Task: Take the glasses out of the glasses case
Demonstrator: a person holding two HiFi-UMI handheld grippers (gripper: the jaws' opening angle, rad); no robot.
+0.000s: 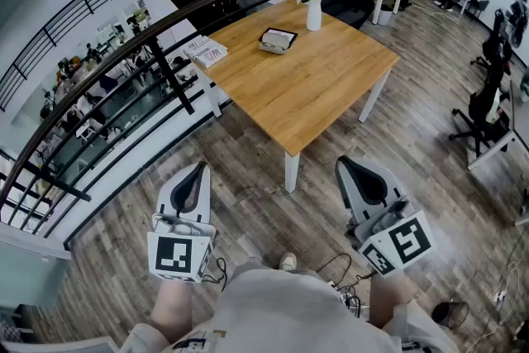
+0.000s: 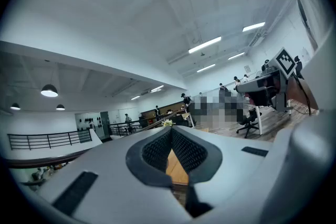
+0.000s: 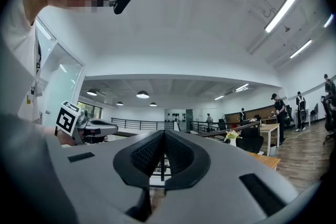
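Note:
The glasses case (image 1: pixel 278 39), a small grey case with a dark face, lies on the far half of a wooden table (image 1: pixel 314 87). No glasses can be made out at this distance. My left gripper (image 1: pixel 197 167) and right gripper (image 1: pixel 343 162) are held level close to my body, well short of the table's near corner. Both are shut with nothing between the pads. In the left gripper view the left gripper's (image 2: pixel 171 128) tips meet and a strip of tabletop shows in the gap below them. The right gripper (image 3: pixel 164 132) looks the same in its own view.
A white vase of flowers (image 1: pixel 314 8) stands behind the case, and a stack of books (image 1: pixel 207 52) lies at the table's left corner. A black railing (image 1: pixel 124 54) curves along the left over a lower floor. Office chairs (image 1: pixel 483 107) stand at the right. Cables (image 1: pixel 339 269) lie by my feet.

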